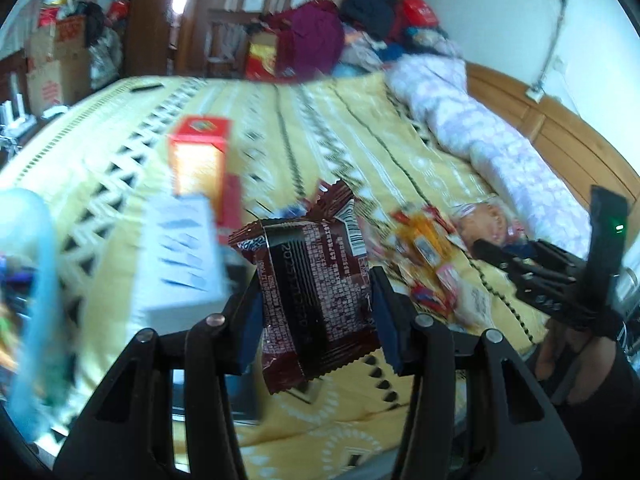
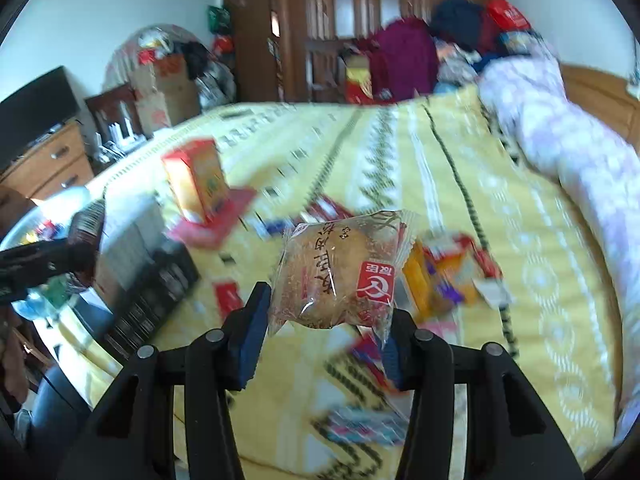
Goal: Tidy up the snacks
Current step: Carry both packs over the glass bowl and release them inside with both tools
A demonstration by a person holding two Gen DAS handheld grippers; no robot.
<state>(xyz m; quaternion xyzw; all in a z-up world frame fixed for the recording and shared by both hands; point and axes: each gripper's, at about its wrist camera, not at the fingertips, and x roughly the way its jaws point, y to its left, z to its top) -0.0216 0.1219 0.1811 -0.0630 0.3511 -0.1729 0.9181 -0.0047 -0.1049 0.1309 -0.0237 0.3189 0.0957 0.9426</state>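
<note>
Your left gripper [image 1: 316,316] was clamped on a dark brown snack packet [image 1: 316,280], blue pads pressing both sides, packet lifted clear above the yellow patterned bedspread [image 1: 360,120]. Your right gripper [image 2: 324,340] was clamped on a clear-wrapped round cake [image 2: 340,272] with a red logo, also held up off the bed; its wrapper edges stuck out past the pads. In the left view the right gripper showed at the right edge, your gloved hand [image 1: 580,360] under it. More loose snacks [image 1: 428,256] lay in a small heap on the bedspread just beyond the brown packet, orange and red wrappers mixed, with another wrapped cake [image 1: 488,220] beside them. In the right view the same heap [image 2: 448,276] sat right of the held cake, and a few flat red packets were scattered closer in, blurred. An orange-red box [image 1: 200,156] stood upright further back on the left, a white box [image 1: 180,256] nearer, touching or just beside it, can't tell which. A blue-rimmed container [image 1: 36,280] was at the far left edge, contents too blurred to name. A pale purple quilt [image 1: 480,128] ran along the right side by the wooden headboard [image 1: 552,120].
</note>
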